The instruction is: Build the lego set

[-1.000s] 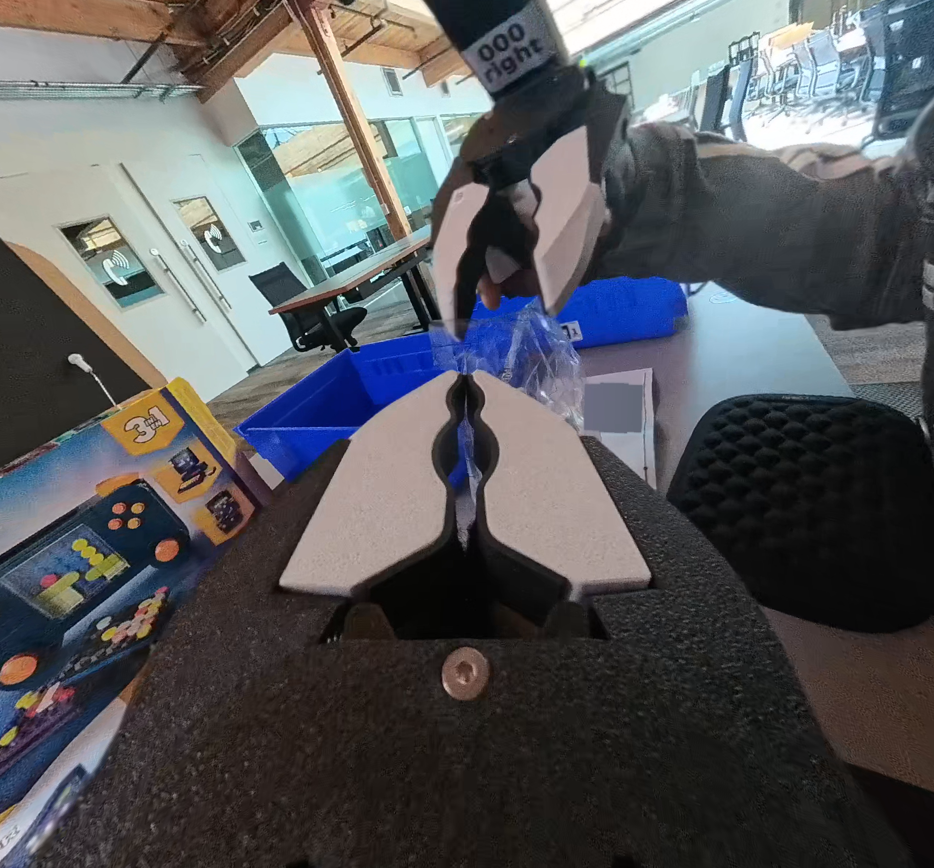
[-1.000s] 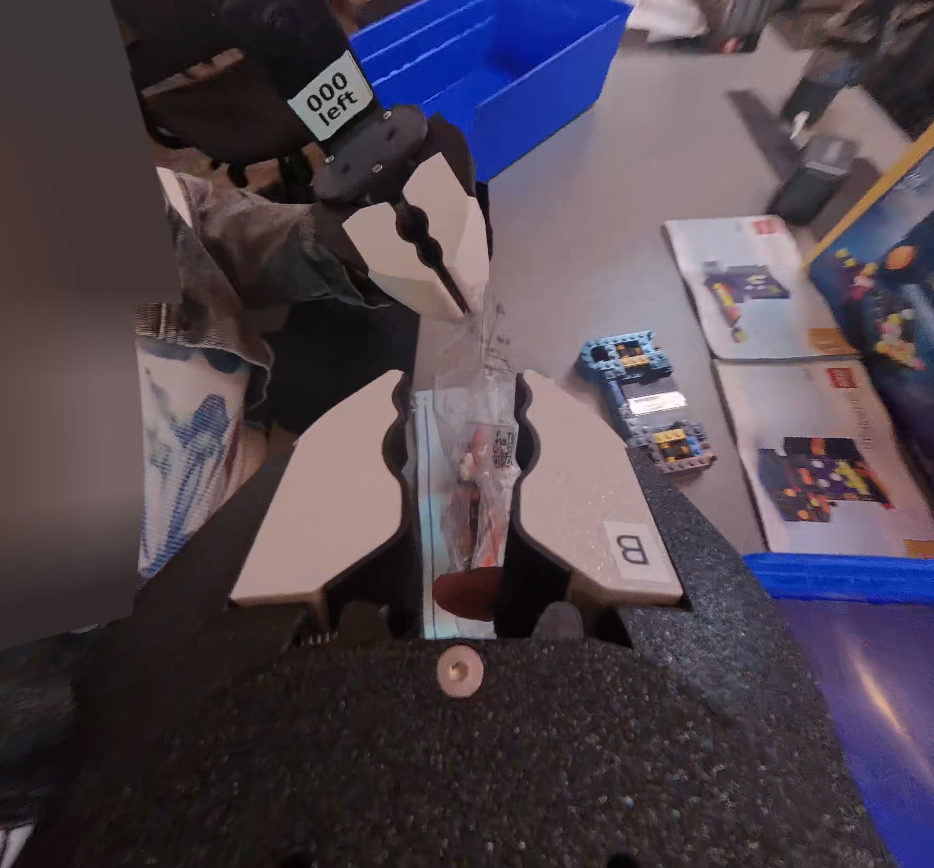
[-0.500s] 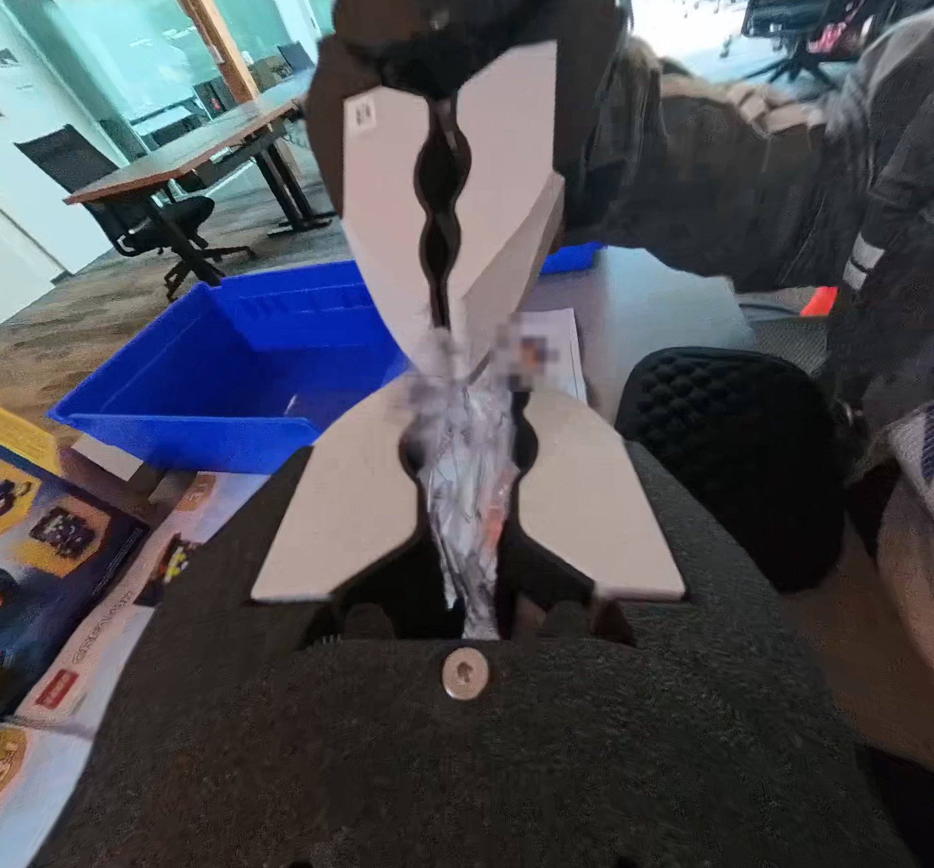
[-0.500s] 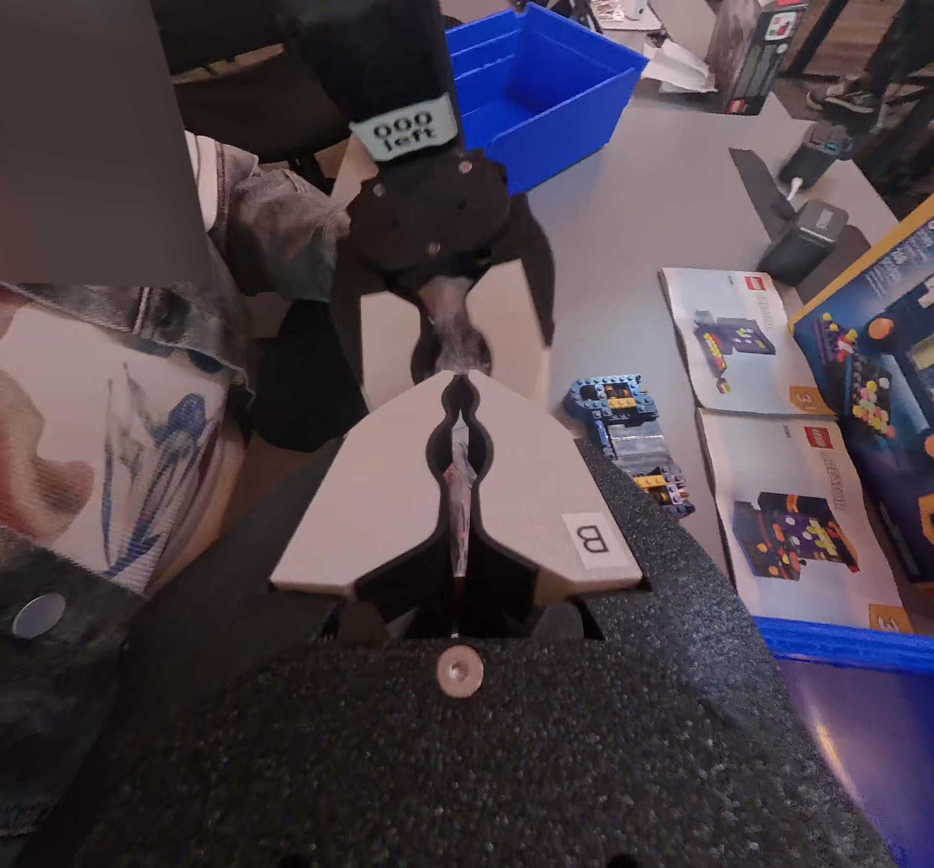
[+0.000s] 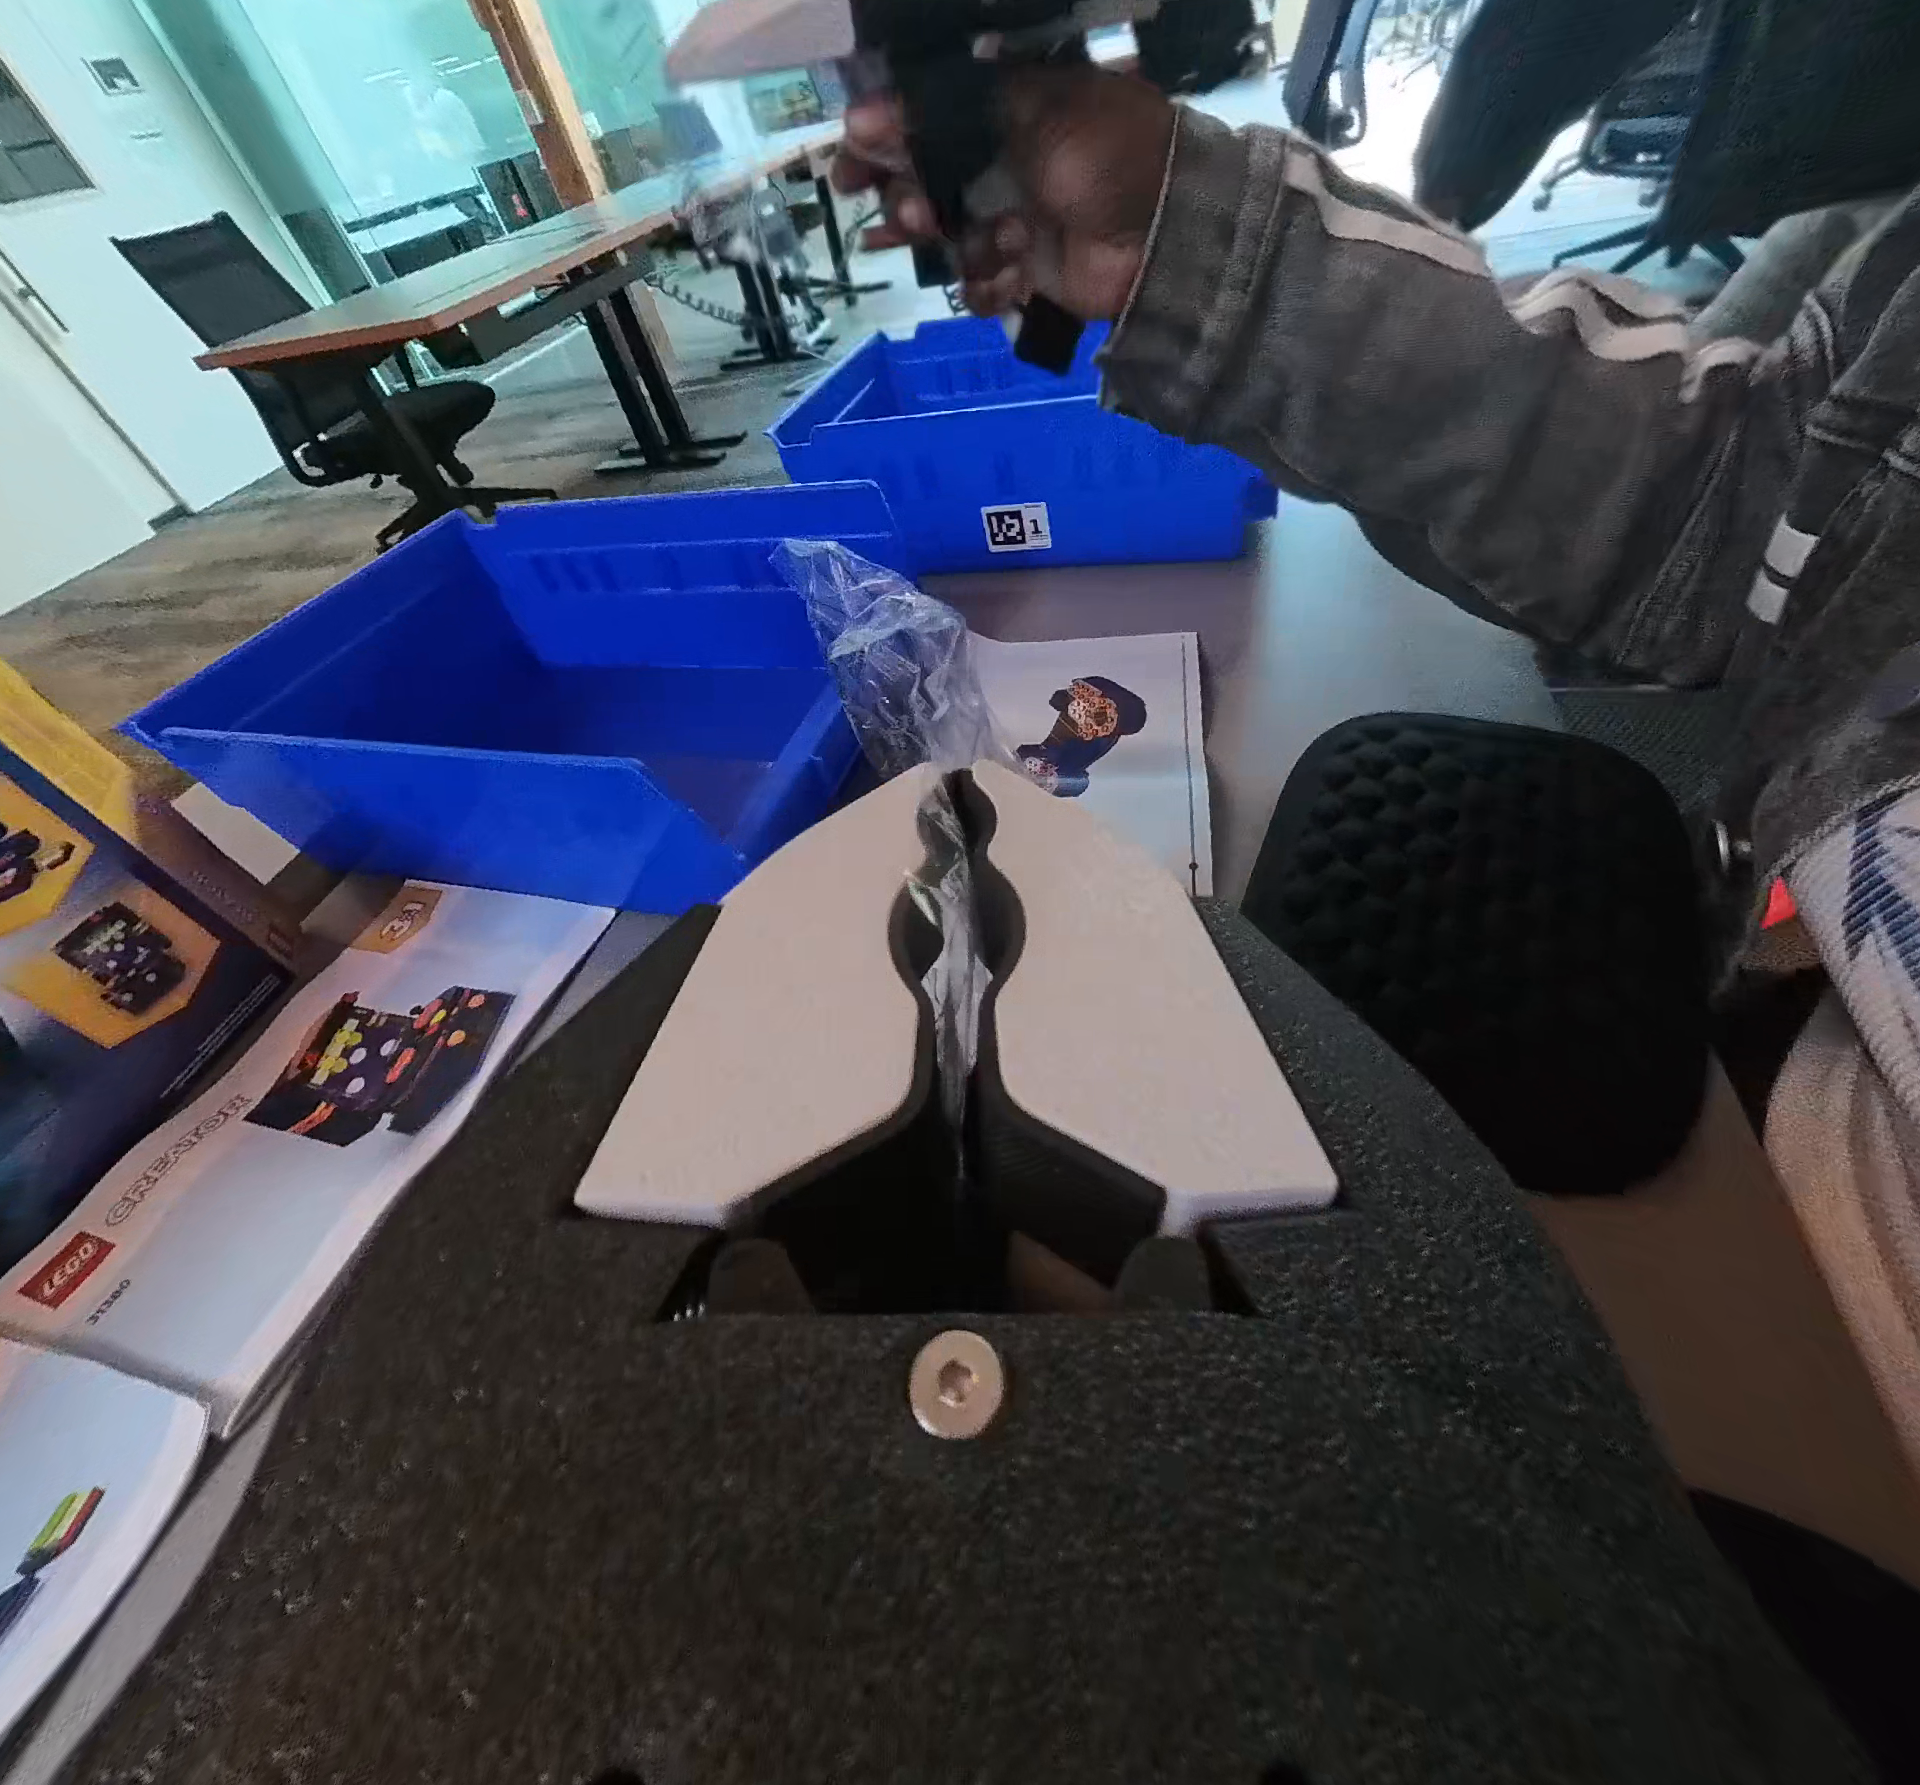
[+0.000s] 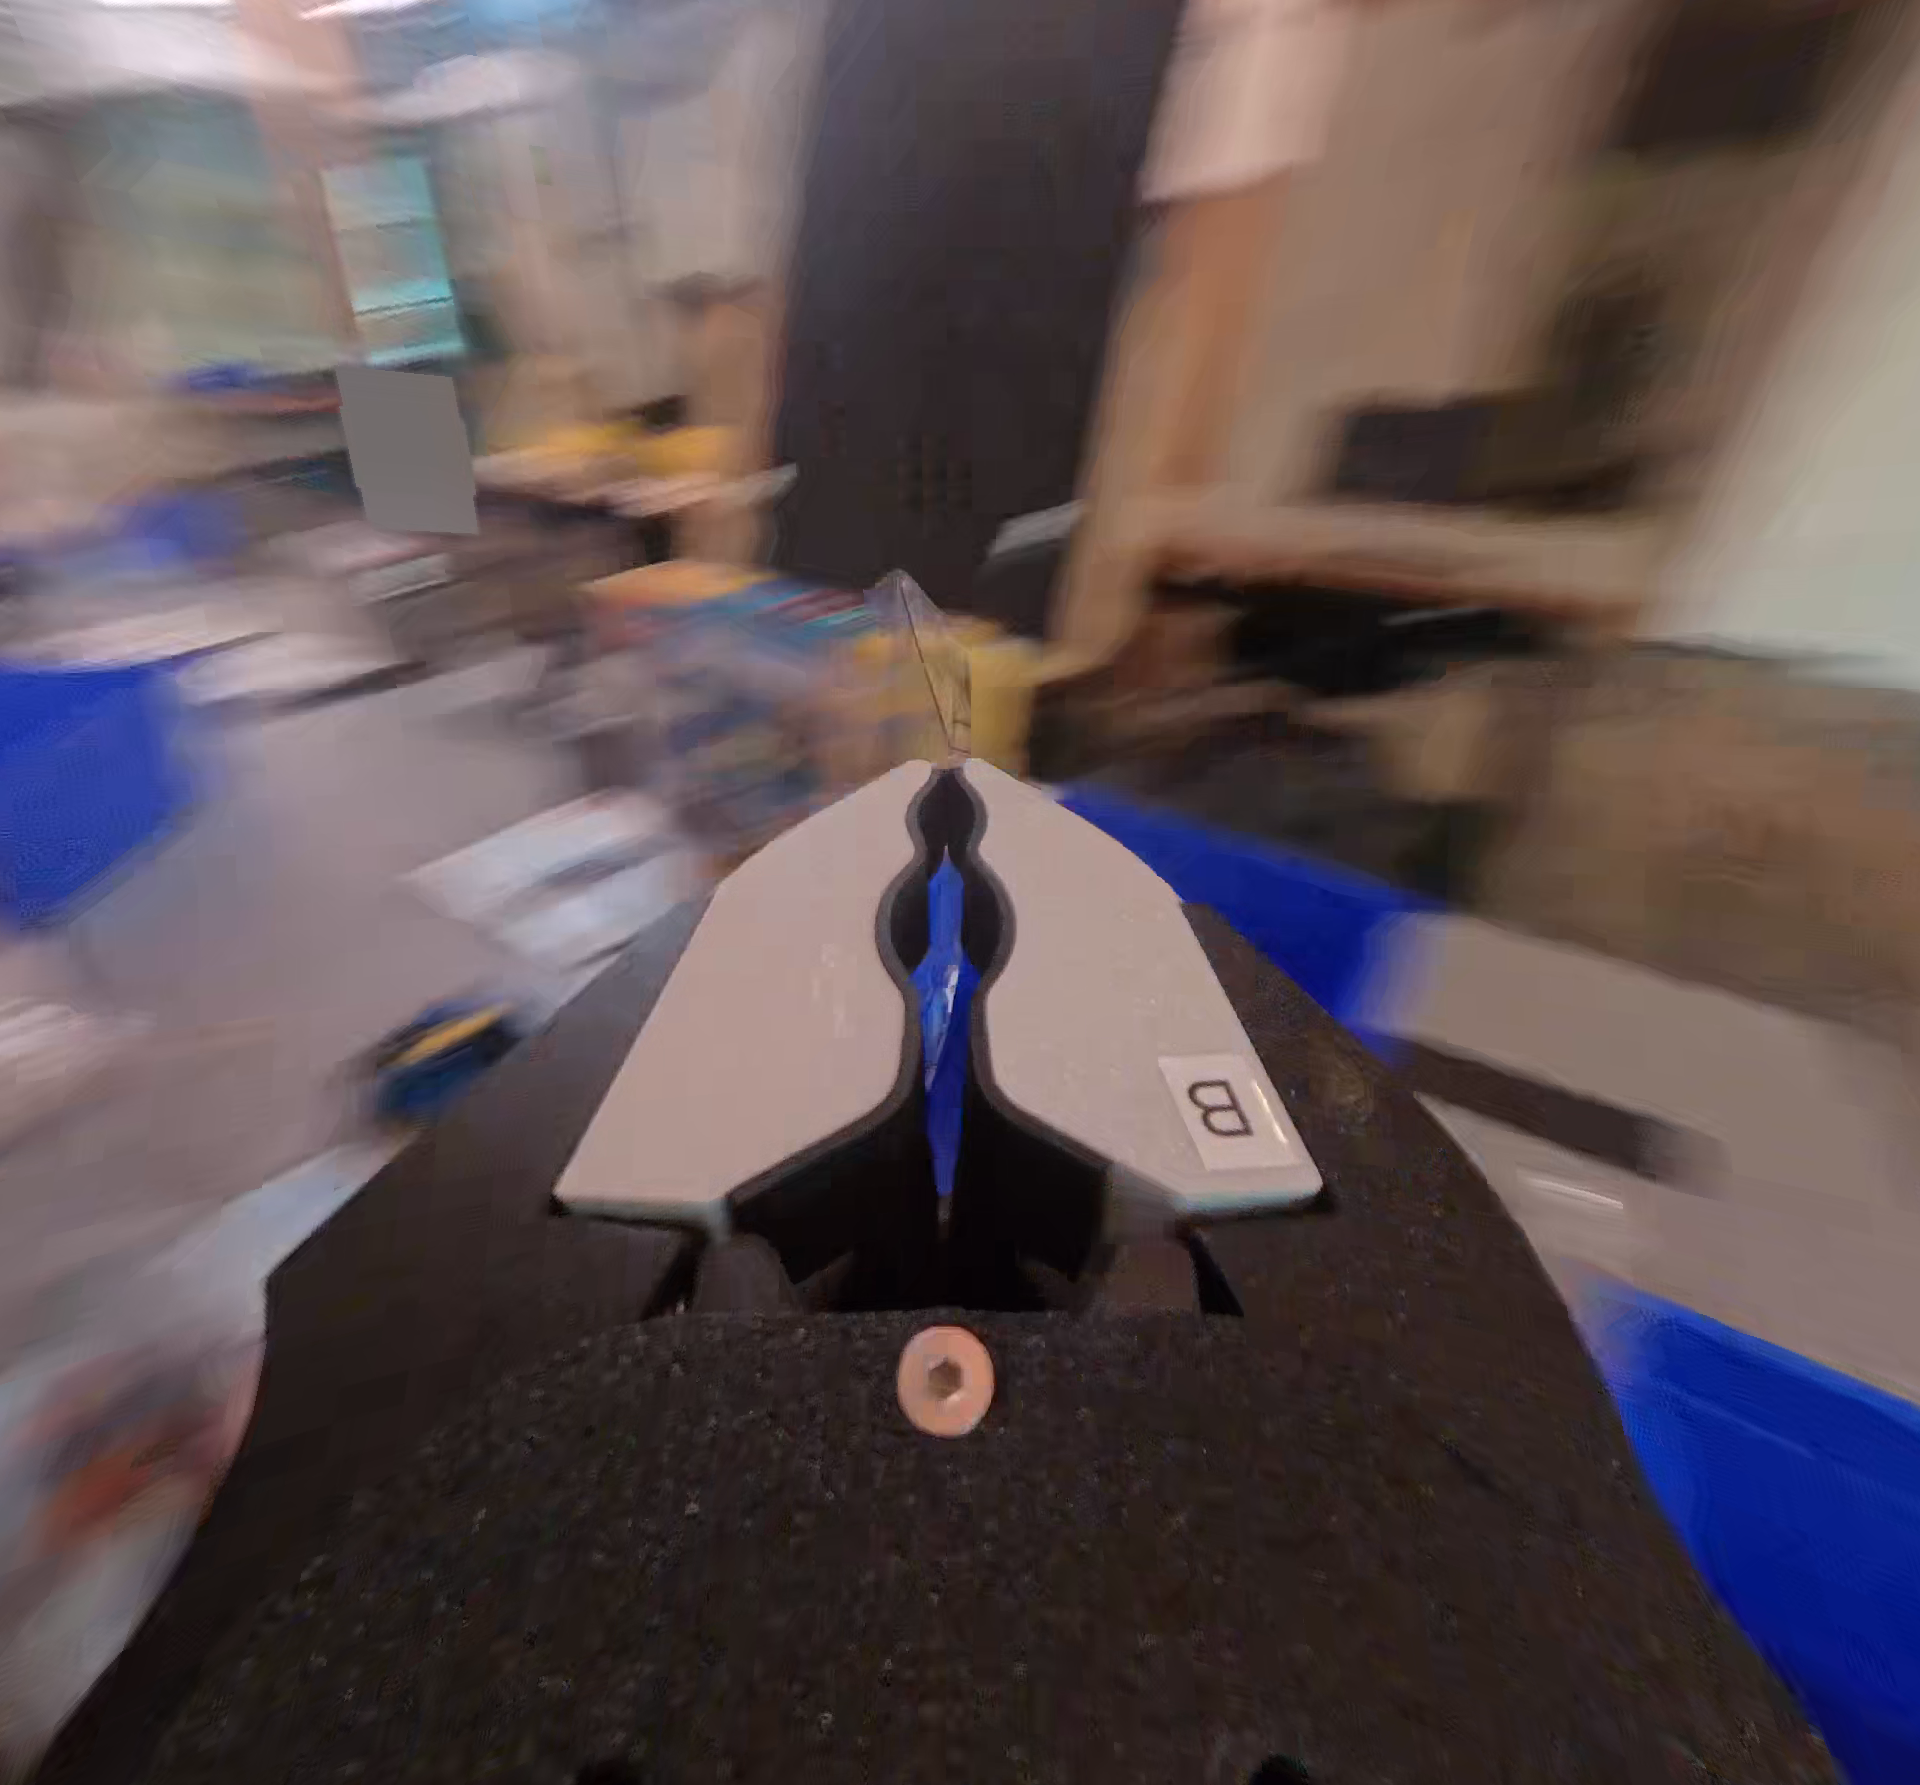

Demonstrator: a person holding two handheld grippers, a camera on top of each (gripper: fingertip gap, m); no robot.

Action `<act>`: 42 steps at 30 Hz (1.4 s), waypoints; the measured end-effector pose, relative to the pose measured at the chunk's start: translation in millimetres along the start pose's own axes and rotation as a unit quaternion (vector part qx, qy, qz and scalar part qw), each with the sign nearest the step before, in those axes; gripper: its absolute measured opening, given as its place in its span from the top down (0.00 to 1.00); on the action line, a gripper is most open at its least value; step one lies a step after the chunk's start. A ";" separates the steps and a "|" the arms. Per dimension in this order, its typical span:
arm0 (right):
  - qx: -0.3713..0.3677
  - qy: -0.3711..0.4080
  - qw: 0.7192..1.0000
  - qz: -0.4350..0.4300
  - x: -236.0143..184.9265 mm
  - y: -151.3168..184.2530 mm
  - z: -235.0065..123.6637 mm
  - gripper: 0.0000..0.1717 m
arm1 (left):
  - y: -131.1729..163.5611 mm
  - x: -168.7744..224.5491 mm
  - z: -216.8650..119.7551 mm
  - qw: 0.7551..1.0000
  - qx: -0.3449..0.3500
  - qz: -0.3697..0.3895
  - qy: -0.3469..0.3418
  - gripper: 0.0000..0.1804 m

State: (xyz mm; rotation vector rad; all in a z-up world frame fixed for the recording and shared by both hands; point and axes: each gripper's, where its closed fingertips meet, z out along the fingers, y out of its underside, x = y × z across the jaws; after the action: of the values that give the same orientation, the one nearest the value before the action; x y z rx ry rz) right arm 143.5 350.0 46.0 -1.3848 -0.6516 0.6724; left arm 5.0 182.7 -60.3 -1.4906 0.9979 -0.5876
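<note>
Here, a clear plastic bag (image 5: 894, 665) is pinched in my left tool (image 5: 958, 779): the two pale fingers (image 5: 810, 997) are closed flat on its crumpled film, which runs down the slot between them and balloons out past the tips. The bag stands up in front of a blue bin (image 5: 499, 696) and partly across a booklet (image 5: 1122, 727) lying on the grey bench (image 5: 1351, 613). A second blue bin (image 5: 1018, 478) with a small square sticker sits farther back, just behind the first. To the left lie another booklet (image 5: 312, 1060) and a printed box (image 5: 94, 956), touching the near bin's side. A black mesh chair back (image 5: 1475, 946) is just right of my tool.

My right tool (image 6: 951, 774) is also closed, tips together, with a thin sliver of clear film (image 6: 930, 665) sticking out past them; a blue strip (image 6: 943, 1008) shows in the slot lower down, but I cannot tell whether it is held or lies beneath. That view is heavily smeared; only blue bin edges (image 6: 1247, 883) and the bench show. From the left view, my right hand (image 5: 1049, 197) grips the handle high above the far bin, well apart from the bag.
</note>
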 end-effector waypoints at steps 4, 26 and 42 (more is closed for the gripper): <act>0.233 0.231 0.940 -0.091 83.5 -102.3 -97.3 1.00 | -1.7 -0.4 -8.0 1.000 0.016 0.007 -0.009 1.00; -0.509 0.147 0.848 0.020 231.0 161.5 67.2 0.63 | -4.2 9.9 1.3 0.998 0.011 0.061 -0.013 0.99; -0.073 -0.276 0.938 0.198 -123.2 74.9 -5.4 0.34 | -84.7 -39.2 -52.3 0.948 0.284 -0.057 -0.128 1.00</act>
State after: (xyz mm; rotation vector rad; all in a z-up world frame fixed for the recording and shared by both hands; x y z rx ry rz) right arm 63.5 258.4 -31.7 -1.4875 -0.8839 1.3900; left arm -36.7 183.1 38.3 -1.0731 0.4810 -0.6759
